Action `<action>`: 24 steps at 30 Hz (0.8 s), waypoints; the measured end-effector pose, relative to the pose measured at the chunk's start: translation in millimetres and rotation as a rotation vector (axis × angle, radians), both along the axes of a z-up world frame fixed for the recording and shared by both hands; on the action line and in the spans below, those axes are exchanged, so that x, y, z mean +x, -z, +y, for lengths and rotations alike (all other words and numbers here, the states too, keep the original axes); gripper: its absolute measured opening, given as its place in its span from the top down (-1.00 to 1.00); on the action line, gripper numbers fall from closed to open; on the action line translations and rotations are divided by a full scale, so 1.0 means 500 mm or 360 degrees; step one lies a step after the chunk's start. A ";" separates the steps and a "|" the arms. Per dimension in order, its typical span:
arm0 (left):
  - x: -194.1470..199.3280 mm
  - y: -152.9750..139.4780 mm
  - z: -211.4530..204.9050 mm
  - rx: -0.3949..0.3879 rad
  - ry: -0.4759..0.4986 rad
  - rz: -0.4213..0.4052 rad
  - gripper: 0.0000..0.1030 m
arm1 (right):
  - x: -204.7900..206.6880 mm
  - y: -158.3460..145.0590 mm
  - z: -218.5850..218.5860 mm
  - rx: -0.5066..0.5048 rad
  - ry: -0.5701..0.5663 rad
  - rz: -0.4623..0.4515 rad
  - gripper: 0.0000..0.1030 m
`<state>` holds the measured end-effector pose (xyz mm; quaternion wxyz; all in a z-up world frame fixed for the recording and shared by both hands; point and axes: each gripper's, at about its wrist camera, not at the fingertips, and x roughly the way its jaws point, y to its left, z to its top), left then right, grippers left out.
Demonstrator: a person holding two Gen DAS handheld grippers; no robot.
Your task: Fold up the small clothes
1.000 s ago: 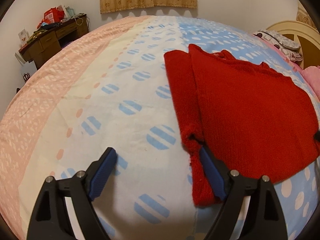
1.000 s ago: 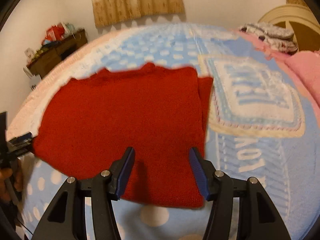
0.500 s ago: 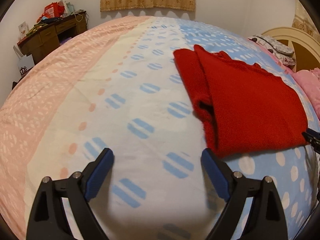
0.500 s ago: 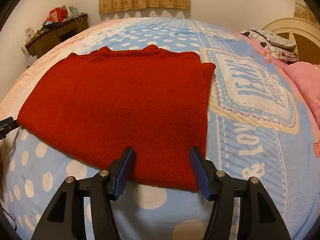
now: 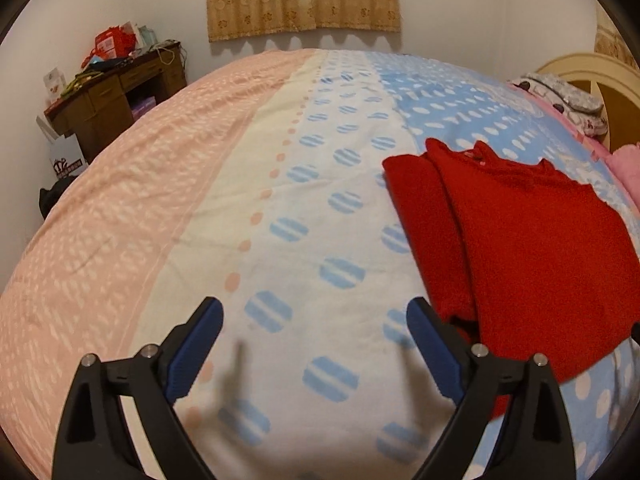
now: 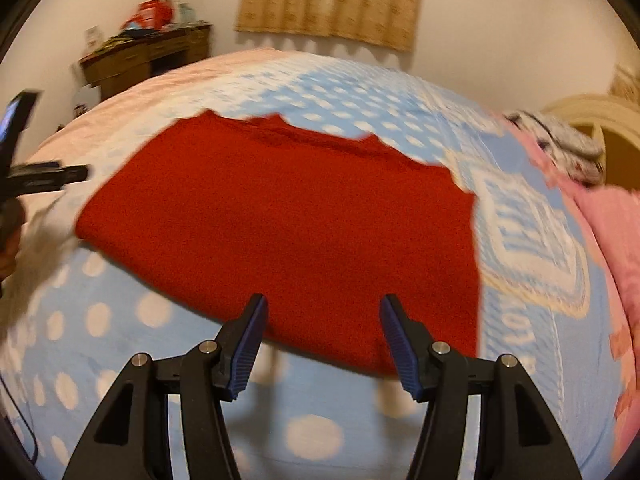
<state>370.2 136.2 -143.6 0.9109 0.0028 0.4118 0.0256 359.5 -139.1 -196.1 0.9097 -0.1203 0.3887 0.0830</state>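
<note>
A red knitted sweater (image 5: 532, 248) lies folded flat on the bed, with one sleeve folded along its left edge. In the right wrist view the sweater (image 6: 288, 220) fills the middle of the frame. My left gripper (image 5: 314, 320) is open and empty above the bedspread, to the left of the sweater's near corner. My right gripper (image 6: 322, 314) is open and empty, its tips over the sweater's near hem. The left gripper also shows at the left edge of the right wrist view (image 6: 44, 174).
The bedspread (image 5: 224, 208) is pink, cream and blue with dots. A cluttered wooden desk (image 5: 116, 92) stands at the back left. A headboard (image 5: 588, 76), patterned pillows (image 5: 568, 100) and a pink blanket (image 6: 616, 248) lie at the right.
Both grippers have let go of the sweater and pulled back. The left gripper moved left off the sleeve edge. The right view has swung and is blurred.
</note>
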 end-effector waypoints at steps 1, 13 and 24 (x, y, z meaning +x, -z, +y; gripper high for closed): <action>0.005 0.002 -0.002 -0.0001 0.0006 0.0005 -0.85 | -0.002 -0.003 0.018 -0.0010 -0.0032 -0.0019 -0.15; 0.048 0.038 -0.004 -0.0021 -0.0009 0.0076 -0.85 | -0.023 0.018 0.221 -0.0157 -0.0345 -0.0122 -0.15; 0.090 0.025 -0.002 -0.0162 0.0043 0.0063 -0.85 | -0.028 0.057 0.330 -0.0270 -0.0477 -0.0172 -0.15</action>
